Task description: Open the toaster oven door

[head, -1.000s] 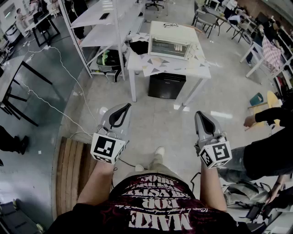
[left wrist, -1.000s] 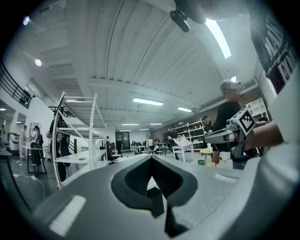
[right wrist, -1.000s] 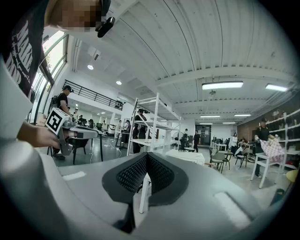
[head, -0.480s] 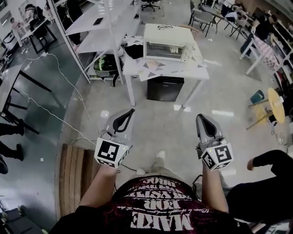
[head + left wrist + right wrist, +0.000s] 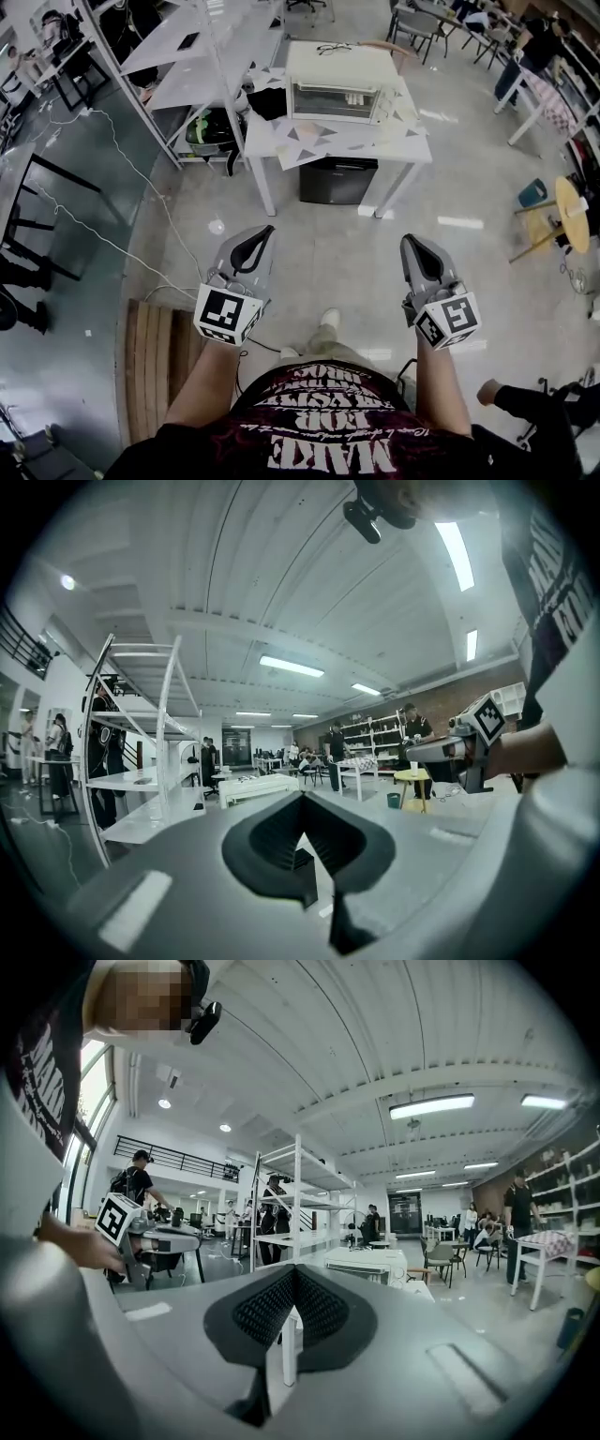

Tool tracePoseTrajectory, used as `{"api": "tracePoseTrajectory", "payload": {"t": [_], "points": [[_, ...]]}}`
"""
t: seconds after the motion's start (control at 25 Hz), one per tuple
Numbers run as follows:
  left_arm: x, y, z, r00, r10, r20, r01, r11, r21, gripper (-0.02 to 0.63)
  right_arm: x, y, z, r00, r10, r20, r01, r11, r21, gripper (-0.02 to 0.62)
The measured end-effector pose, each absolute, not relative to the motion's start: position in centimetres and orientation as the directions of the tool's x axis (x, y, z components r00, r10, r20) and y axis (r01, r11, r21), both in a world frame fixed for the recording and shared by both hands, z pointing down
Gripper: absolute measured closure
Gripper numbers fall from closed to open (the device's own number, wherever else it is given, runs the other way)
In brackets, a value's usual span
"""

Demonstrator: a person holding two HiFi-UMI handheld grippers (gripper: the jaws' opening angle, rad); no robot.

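Toaster oven point(image 5: 336, 98) looms nearer; left hand-held gripper point(image 5: 266, 229) and right hand-held gripper point(image 5: 409, 239) closed.

The T-shirt point(image 5: 323, 427) is dark maroon with white lettering. The left hand-held gripper point(image 5: 263, 230) and right hand-held gripper point(image 5: 409, 241) are grey.

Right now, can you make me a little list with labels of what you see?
toaster oven: on the white table
door: looks shut
left gripper: jaws together, empty
right gripper: jaws together, empty
reach: both grippers held over the floor, well short of the oven
under table: black box
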State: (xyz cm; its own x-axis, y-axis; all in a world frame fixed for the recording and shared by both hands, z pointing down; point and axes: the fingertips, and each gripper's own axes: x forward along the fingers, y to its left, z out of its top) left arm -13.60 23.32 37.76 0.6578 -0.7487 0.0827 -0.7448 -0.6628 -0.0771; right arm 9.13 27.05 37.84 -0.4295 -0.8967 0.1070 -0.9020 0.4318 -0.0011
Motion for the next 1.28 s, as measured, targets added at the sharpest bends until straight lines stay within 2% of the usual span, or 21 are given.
{"api": "tracePoseTrajectory", "payload": {"t": [0.56, 0.88, 1.08, 1.28], "points": [[-10.2, 14.5, 38.2, 0.639, -0.762, 0.105, -0.758, -0.647, -0.078, 0.604, 12.2, 18.1, 38.4, -0.47, -0.876, 0.11, -0.882, 0.469, -0.038, 0.57], [-6.4, 10.7, 36.7, 0.618, -0.782, 0.077, -0.78, -0.623, -0.067, 0.604, 16.7, 14.0, 37.4, -0.483, -0.873, 0.073, -0.876, 0.482, -0.031, 0.571], [-4.6, 9.4, 36.1, 0.599, -0.799, 0.052, -0.796, -0.601, -0.069, 0.604, 18.7, 12.3, 37.3, -0.5, -0.864, 0.057, -0.866, 0.5, -0.015, 0.571], [-4.5, 9.3, 36.3, 0.557, -0.827, 0.08, -0.823, -0.562, -0.077, 0.604, 19.5, 11.6, 36.8, -0.508, -0.86, 0.043, -0.861, 0.508, -0.003, 0.571]]}}
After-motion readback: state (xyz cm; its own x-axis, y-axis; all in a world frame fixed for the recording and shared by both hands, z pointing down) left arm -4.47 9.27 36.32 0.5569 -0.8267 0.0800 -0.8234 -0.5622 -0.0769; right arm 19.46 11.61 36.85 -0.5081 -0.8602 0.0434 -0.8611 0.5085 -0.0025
